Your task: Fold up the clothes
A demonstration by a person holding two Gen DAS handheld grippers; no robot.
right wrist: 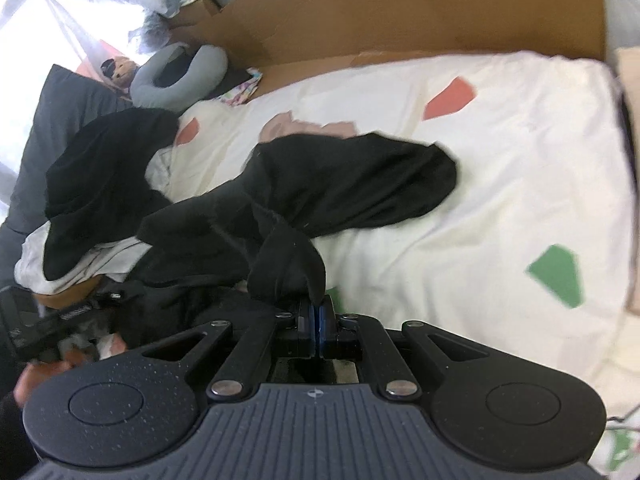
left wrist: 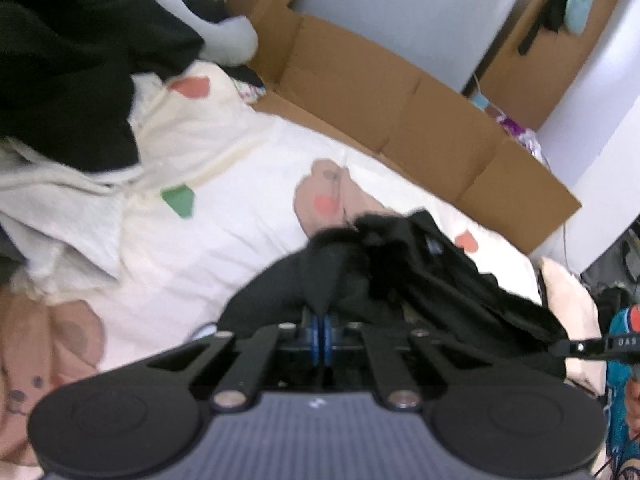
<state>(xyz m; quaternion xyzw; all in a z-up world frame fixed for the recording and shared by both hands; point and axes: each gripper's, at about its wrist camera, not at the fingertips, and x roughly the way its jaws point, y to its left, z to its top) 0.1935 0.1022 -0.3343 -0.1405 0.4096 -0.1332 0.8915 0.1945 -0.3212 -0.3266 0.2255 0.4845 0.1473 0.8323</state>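
**Daylight blows out one corner, motion blur smears both views**

Bright, soft daylight all round. In the right wrist view the window (right wrist: 24, 20) at upper left is blown out to pure white glare. The white bedsheet (right wrist: 500, 184) runs close to overexposed, and the black garment (right wrist: 352, 184) reads as a near featureless dark mass. Shadows are faint. Both views are smeared by motion blur, and the cardboard (left wrist: 384, 92) bends under fisheye distortion towards the edges.

A grey neck pillow (right wrist: 176, 76) lies beside flattened cardboard (right wrist: 400, 12) along the white patterned bedsheet (right wrist: 500, 184).
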